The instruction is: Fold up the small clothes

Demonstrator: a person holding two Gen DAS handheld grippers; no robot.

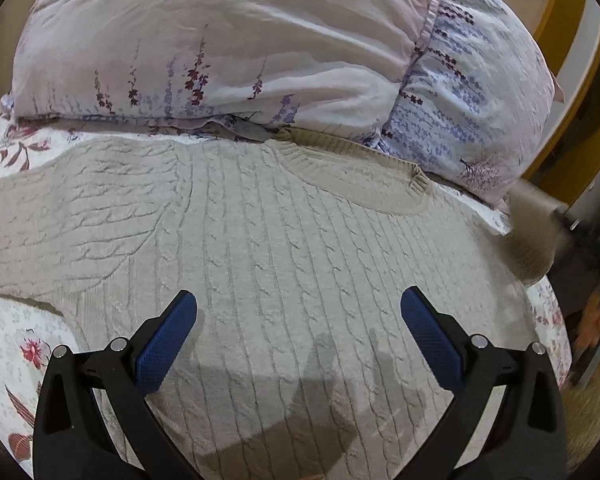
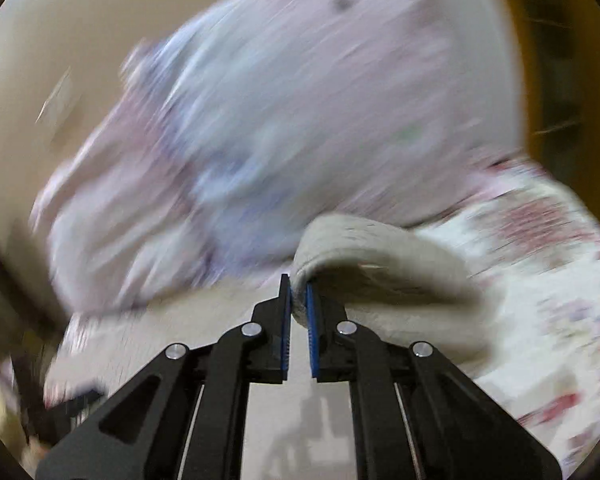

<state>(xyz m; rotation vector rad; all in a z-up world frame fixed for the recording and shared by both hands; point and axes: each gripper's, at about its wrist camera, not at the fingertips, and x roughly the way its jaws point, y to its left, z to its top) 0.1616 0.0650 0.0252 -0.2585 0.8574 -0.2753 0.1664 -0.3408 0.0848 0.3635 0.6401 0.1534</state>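
Left wrist camera close above the cable-knit sweater, angled down toward the floral pillow, right wrist camera low, blurred, facing the same pillow, both sharing sweater and bedspread

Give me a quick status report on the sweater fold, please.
Left gripper open, above sweater. Right gripper shut on sleeve, lifted off the bedspread. Pillow against the collar; fold path clear.
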